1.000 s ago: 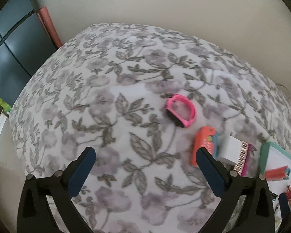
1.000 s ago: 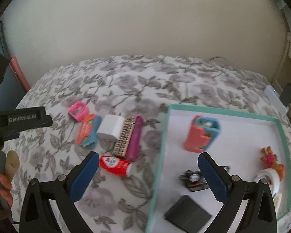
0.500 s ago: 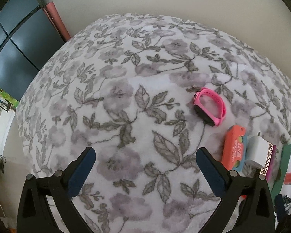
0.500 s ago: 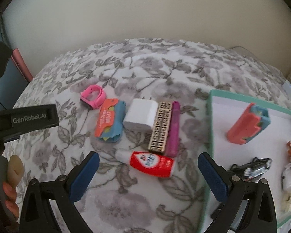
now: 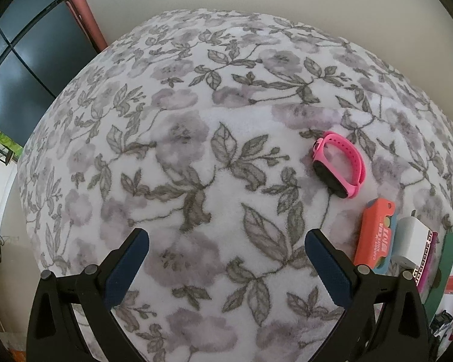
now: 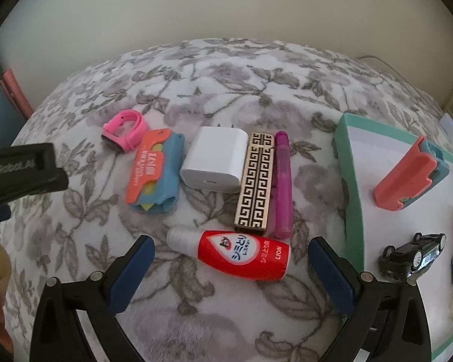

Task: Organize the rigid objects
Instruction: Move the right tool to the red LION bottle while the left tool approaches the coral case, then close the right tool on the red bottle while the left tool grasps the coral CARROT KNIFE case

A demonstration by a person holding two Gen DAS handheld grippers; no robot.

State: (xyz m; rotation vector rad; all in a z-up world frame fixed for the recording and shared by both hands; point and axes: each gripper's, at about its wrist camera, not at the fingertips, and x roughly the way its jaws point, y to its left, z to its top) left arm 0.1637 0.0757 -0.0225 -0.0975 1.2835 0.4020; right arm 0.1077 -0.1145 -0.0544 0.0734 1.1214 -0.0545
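— Six loose things lie on the floral fleece blanket [image 6: 226,84] in front of me. Nearest is a red plastic bottle with a white cap [image 6: 235,255], on its side between the wide-spread blue pads of my right gripper [image 6: 231,259], touched by neither pad.

— And beyond the bottle?

— A row: a gold-and-black key-patterned flat bar [image 6: 254,181] with a slim magenta tube [image 6: 282,185] right against its right edge, a white square charger plug [image 6: 215,160] to its left, then an orange-and-blue card holder [image 6: 154,170], and at the far left a pink rubber wristband with a dark face [image 6: 124,131].

— Where is the box?

— A teal-rimmed white tray [image 6: 351,181] sits just right of the row. Inside I see a coral-and-blue holder [image 6: 410,175] propped up and a small black toy car [image 6: 413,255]; the items at the tray's far right edge are cut off.

— Your left side?

— My left gripper [image 5: 226,259] hangs over bare blanket, jaws wide, holding nothing. The pink wristband [image 5: 339,164] lies up to its right, the orange card holder [image 5: 374,235] and white plug [image 5: 412,241] nearer its right finger.
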